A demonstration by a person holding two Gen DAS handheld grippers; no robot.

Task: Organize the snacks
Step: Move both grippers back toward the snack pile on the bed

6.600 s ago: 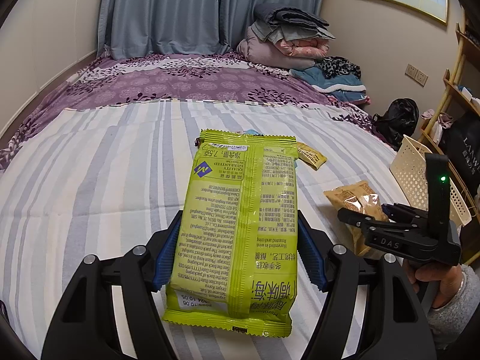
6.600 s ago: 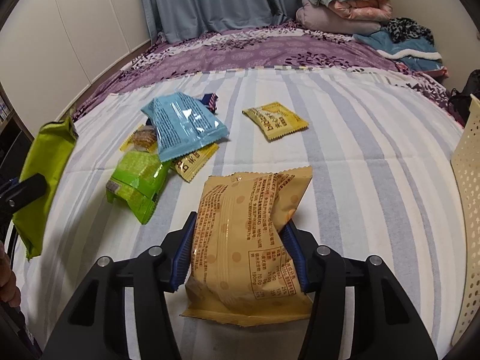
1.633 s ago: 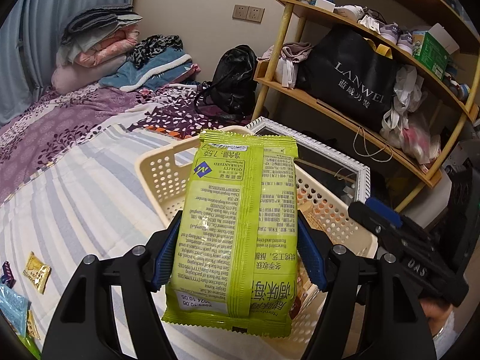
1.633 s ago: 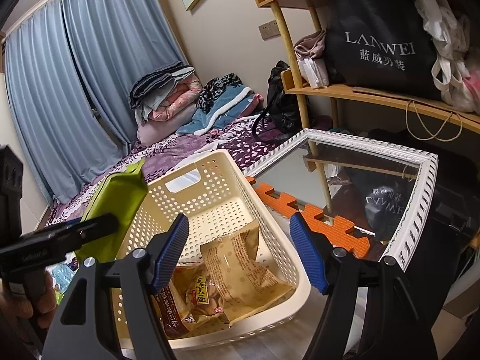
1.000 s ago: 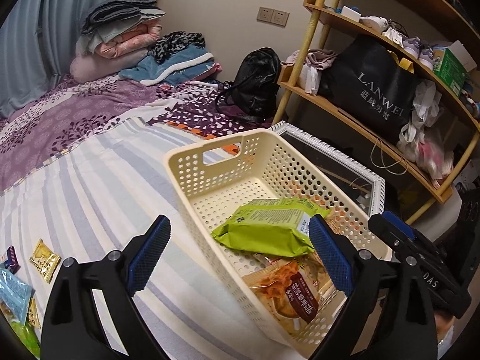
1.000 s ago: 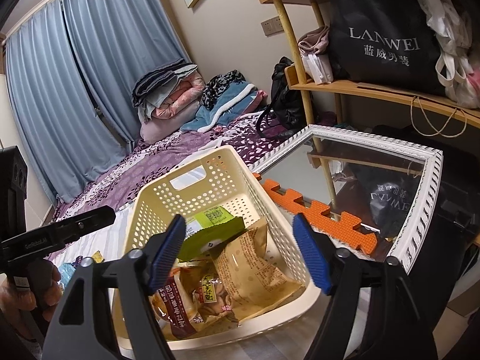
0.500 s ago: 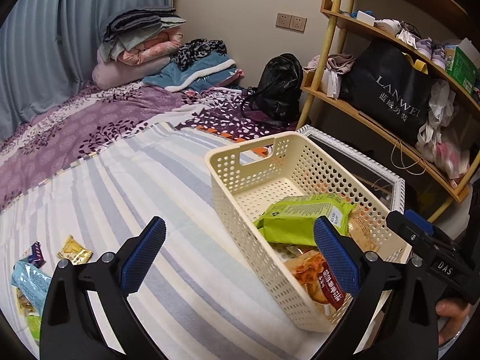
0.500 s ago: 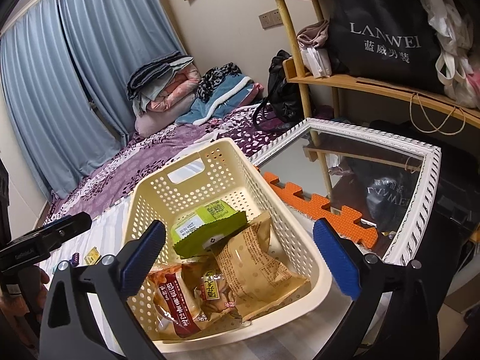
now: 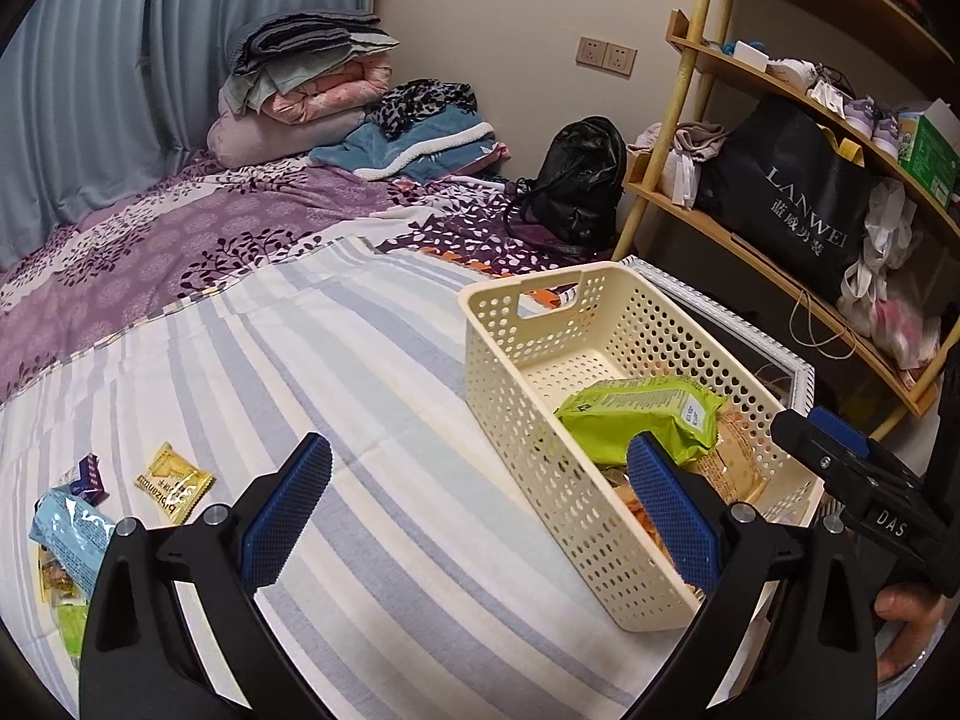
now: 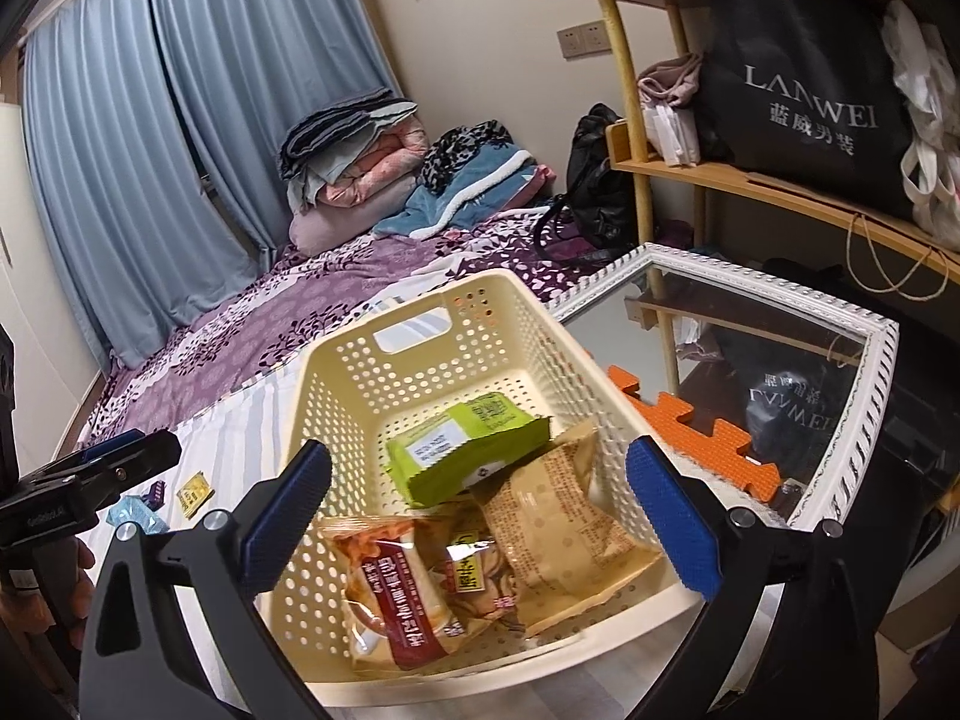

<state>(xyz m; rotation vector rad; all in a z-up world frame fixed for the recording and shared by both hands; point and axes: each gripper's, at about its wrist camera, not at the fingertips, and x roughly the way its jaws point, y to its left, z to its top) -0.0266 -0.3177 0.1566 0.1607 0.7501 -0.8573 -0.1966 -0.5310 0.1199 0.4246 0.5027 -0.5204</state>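
Both claws stand wide apart and hold nothing. The left claw (image 9: 477,507) looks across the striped bed (image 9: 336,360), with the cream perforated basket (image 9: 510,360) at its three o'clock near the bed's edge. The right claw (image 10: 477,507) points straight into that basket (image 10: 336,372) from its near end.

Inside, a lime-green snack pack (image 10: 465,450) lies tilted on top of the others, its low end resting on a tan biscuit bag (image 10: 558,516) at four o'clock of it. A red-labelled bag (image 10: 396,588) lies at seven o'clock against the near wall. They sit loosely stacked, as dropped packs would, not laid in rows.

The unsorted snacks lie well apart from the basket, at the left view's eight to nine o'clock: a yellow sachet (image 9: 171,483), a small purple wrapper (image 9: 84,474), a light-blue packet (image 9: 69,534), and more beneath it, partly hidden.

With nothing in either grip and the left claw angled toward the open bed, the likely next step is a reach to that pile for another pair of packs.
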